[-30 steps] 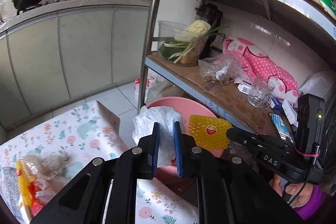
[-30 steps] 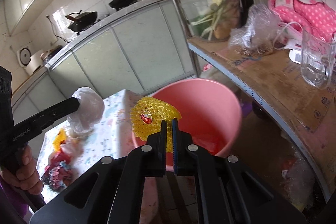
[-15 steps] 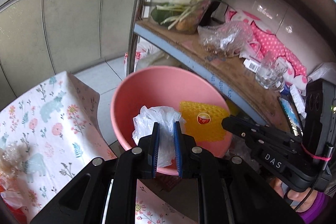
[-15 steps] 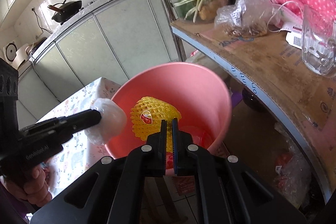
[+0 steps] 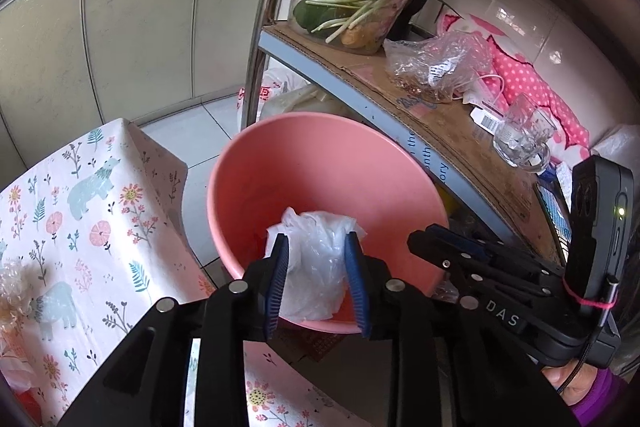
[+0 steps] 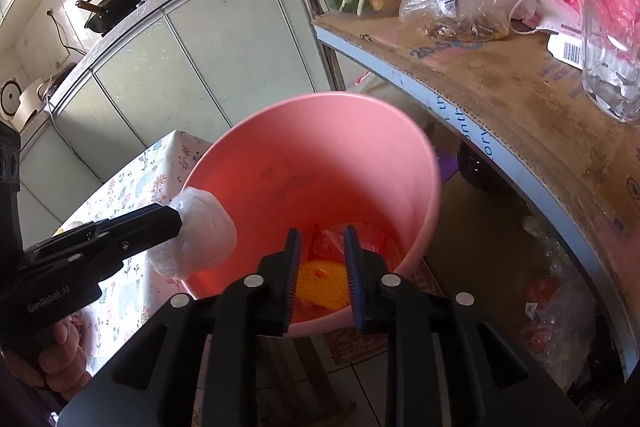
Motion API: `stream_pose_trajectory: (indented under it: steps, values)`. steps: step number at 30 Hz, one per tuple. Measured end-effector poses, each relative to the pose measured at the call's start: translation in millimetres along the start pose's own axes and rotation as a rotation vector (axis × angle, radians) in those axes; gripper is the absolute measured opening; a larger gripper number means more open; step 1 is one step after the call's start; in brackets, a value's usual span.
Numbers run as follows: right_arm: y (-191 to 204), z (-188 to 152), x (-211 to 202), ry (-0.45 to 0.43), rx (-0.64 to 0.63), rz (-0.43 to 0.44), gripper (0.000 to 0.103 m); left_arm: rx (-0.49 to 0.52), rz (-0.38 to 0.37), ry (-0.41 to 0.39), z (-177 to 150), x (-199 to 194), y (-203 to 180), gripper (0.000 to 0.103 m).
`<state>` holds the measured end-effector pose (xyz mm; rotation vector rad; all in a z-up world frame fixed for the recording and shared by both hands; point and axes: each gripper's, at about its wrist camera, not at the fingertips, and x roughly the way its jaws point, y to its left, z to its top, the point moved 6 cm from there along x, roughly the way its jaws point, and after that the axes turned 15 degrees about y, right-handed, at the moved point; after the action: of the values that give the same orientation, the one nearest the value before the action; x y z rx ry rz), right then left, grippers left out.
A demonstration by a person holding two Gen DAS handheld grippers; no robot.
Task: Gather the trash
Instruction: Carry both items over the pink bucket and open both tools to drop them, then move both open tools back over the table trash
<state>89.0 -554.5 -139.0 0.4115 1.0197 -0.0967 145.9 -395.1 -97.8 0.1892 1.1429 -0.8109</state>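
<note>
Trash: crumpled white plastic bag point(image 5: 316, 267) sits between the left claw point(image 5: 316, 281) pads, over the pink bucket point(image 5: 280, 155); jaws have just been opening. Right claw point(image 6: 320, 269) spread, empty; yellow net point(image 6: 322, 283) lies in the bucket. Judgement: widen left further, stay above the rim until the bag drops.

shelf point(image 5: 452, 131) beside my pink bucket point(image 5: 320, 155): cardboard-lined, bearing vegetable tub point(image 5: 352, 11), clear bag point(image 5: 440, 67), glass mug point(image 5: 524, 139) | bench point(image 5: 80, 211) left of bucket: floral cloth | floor point(image 5: 192, 131): tiled, behind bucket
</note>
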Motion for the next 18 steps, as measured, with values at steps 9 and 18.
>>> stream_pose_trajectory:
  steps: [9,18]
  values:
    - [2,-2,-13,-0.02,-0.007,0.004,0.023,-0.012,-0.009,-0.025,2,-15,2,0.033]
    - [15,-8,-28,-0.036,-0.037,0.03,0.023,-0.016,-0.001,-0.057,-7,-43,-2,0.033]
